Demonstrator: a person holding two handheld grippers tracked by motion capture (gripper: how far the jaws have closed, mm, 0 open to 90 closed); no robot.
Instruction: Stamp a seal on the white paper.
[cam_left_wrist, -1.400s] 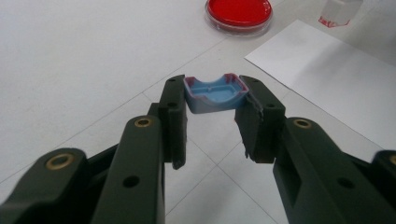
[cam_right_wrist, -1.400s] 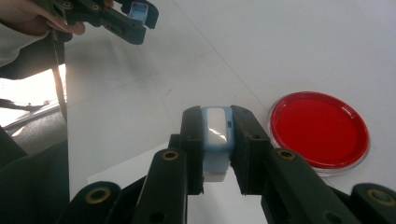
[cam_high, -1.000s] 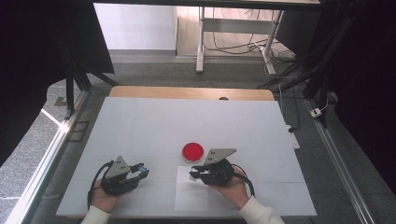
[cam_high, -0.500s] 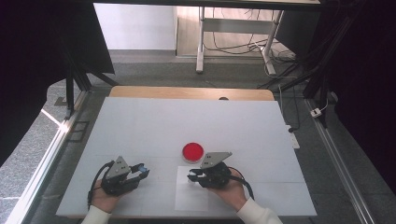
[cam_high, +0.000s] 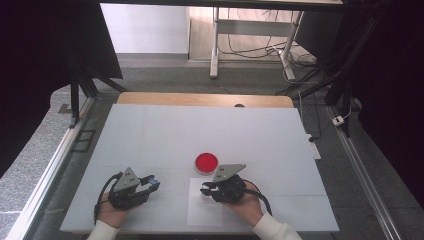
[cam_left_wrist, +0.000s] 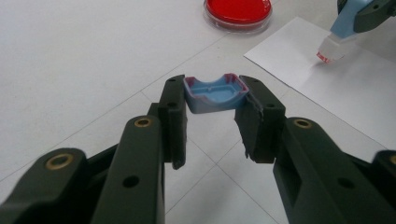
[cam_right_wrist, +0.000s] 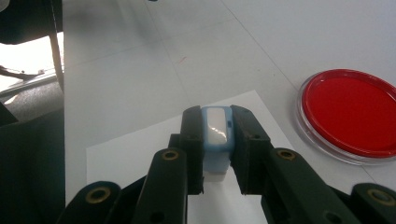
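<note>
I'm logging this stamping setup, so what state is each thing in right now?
Left gripper: shut on the blue cap, open side up.
Right gripper: shut on the blue stamp, uncapped, tip down on the white paper.
Red ink dish: uncovered, flat on the table.

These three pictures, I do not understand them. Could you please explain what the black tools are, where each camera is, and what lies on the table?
A person sits at a white table and holds a two-jaw tool in each hand. One camera looks down from above; one rides on each tool, looking along its jaws. The left tool is shut on a small blue cap. The right tool is shut on a blue stamp-like applicator, its pale tip touching a white paper sheet. Beyond the sheet stands a round dish of red liquid.
</note>
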